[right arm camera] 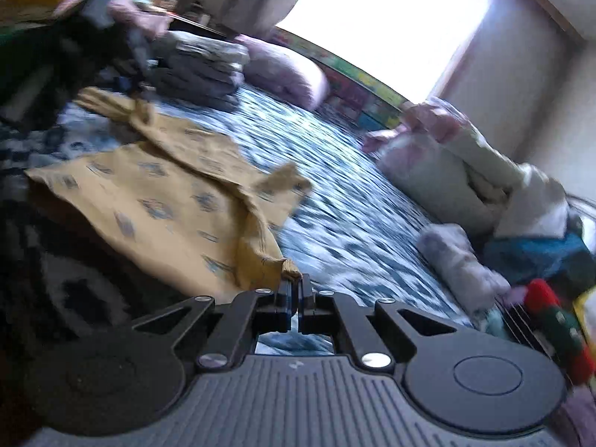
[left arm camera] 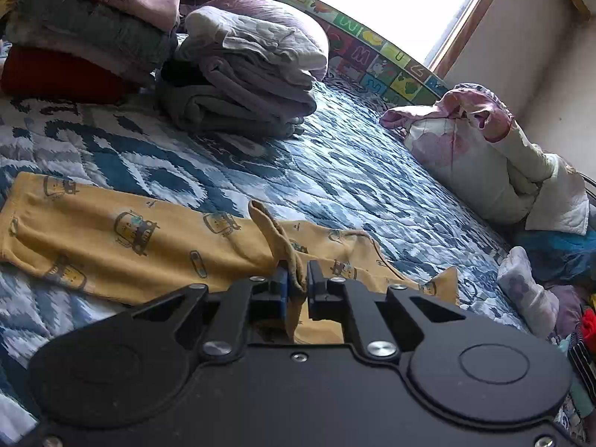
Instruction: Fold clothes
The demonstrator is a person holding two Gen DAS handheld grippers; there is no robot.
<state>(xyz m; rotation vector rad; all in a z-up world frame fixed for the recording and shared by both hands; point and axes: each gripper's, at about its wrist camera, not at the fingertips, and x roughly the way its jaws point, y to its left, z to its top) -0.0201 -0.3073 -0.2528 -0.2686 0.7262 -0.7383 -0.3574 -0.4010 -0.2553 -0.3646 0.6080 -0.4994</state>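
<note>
A garment [left arm camera: 156, 238] is lying spread on the bed cover [left arm camera: 335, 171], just ahead of both grippers. Behind it, two stacks of folded clothes [left arm camera: 246, 85] are sitting side by side, while bedding [left arm camera: 484, 156] is lying bundled at the right edge below the window [left arm camera: 391, 3].

Letters "M", "W" on alphabet play mat [left arm camera: 357, 48].

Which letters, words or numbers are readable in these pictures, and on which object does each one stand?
"M": a red tile of the alphabet play mat standing along the far edge of the bed.
"W" or inverted "M": a green tile of the same mat; which, I cannot tell.
Other mat tiles: too distorted to read.
Yellow garment: cartoon prints only, no text.
Right wrist view: too blurred to read.
</note>
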